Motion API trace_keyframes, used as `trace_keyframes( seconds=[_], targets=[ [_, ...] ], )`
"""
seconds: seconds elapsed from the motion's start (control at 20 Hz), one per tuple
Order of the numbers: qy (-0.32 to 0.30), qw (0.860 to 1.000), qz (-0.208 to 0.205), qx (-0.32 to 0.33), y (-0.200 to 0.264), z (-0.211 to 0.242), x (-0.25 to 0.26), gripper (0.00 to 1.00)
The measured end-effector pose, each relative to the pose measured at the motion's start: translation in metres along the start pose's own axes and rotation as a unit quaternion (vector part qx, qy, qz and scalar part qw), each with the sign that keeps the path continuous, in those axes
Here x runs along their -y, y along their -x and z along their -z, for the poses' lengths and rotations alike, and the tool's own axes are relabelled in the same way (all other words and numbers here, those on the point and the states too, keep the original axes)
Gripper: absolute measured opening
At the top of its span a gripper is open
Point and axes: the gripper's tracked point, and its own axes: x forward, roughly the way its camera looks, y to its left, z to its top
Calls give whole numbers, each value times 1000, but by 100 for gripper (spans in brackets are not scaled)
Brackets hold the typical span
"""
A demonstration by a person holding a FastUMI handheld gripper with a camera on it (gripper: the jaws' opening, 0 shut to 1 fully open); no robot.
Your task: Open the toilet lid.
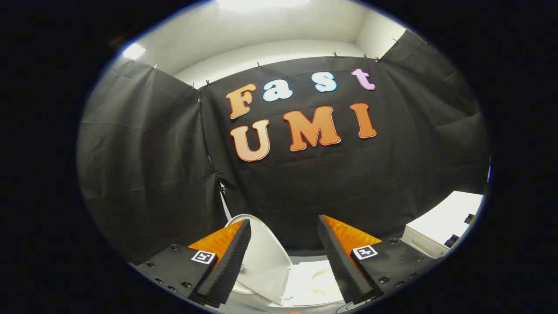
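Note:
A white toilet lid (pixel 263 257) stands raised, nearly upright, just ahead of the fingers and closer to the left one. Below it, between the fingers, the white seat and bowl rim (pixel 314 281) lie exposed. My gripper (pixel 284 223) is open, its fingers spread wide with nothing pressed between them. The left finger (pixel 231 261) overlaps the lid's left edge in view; whether it touches the lid I cannot tell. The right finger (pixel 342 261) is apart from the lid.
Black cloth walls (pixel 144 174) close in the booth behind and to the left of the toilet. A white box-like unit (pixel 440 226) with dark slots stands to the right of the right finger, near the wall.

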Motion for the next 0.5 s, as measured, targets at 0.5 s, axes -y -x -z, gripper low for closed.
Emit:
trace_keyframes(
  seconds=[0.5],
  targets=[
    [44,997,51,31,24,-51,96,98]
  ],
)
